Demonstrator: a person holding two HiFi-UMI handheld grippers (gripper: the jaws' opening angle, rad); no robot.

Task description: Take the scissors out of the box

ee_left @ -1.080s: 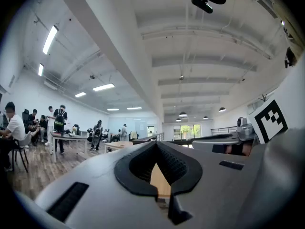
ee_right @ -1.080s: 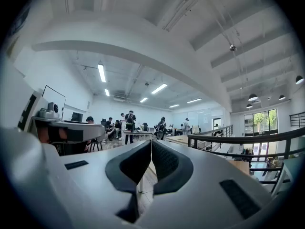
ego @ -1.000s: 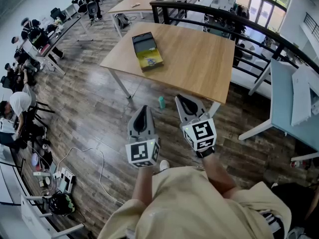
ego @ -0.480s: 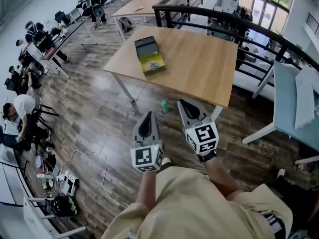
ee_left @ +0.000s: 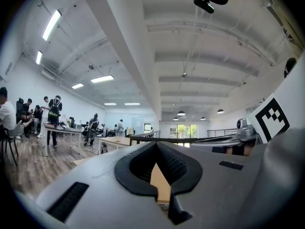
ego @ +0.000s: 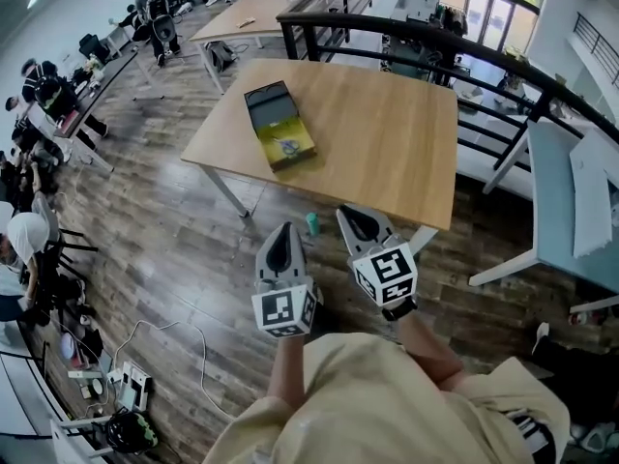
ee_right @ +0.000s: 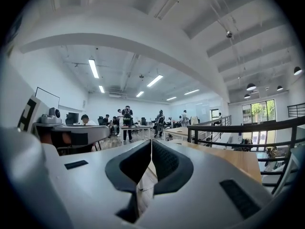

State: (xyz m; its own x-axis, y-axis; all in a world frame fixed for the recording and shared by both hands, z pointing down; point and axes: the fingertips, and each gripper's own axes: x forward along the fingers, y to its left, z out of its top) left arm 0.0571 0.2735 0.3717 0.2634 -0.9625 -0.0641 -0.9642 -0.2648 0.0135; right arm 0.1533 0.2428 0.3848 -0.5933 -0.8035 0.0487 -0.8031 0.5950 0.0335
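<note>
- Head view: the left gripper (ego: 281,230) and the right gripper (ego: 350,212) were held side by side in front of the person, both over the wooden floor (ego: 184,249) and short of the table (ego: 387,133). I judged this a carrying pose for the approach, with nothing yet to grasp.
- The box (ego: 279,124) lay on the table near its left edge, well apart from both grippers. The scissors were presumably inside, but they were too small to make out.
- A small green bottle (ego: 312,223) stood on the floor between the grippers and the table. The table's near edge still had to be reached. A black railing (ego: 435,37) ran behind the table, and cables (ego: 198,341) trailed on the floor at the left.
- Left gripper view: the jaws were together, with nothing between them. Only a strip of tabletop (ee_left: 159,185) showed through the gap.
- Right gripper view: the jaws were likewise closed and empty. The table (ee_right: 233,159) and railing (ee_right: 248,127) lay ahead to the right, and people at desks (ee_right: 126,116) were far off.
</note>
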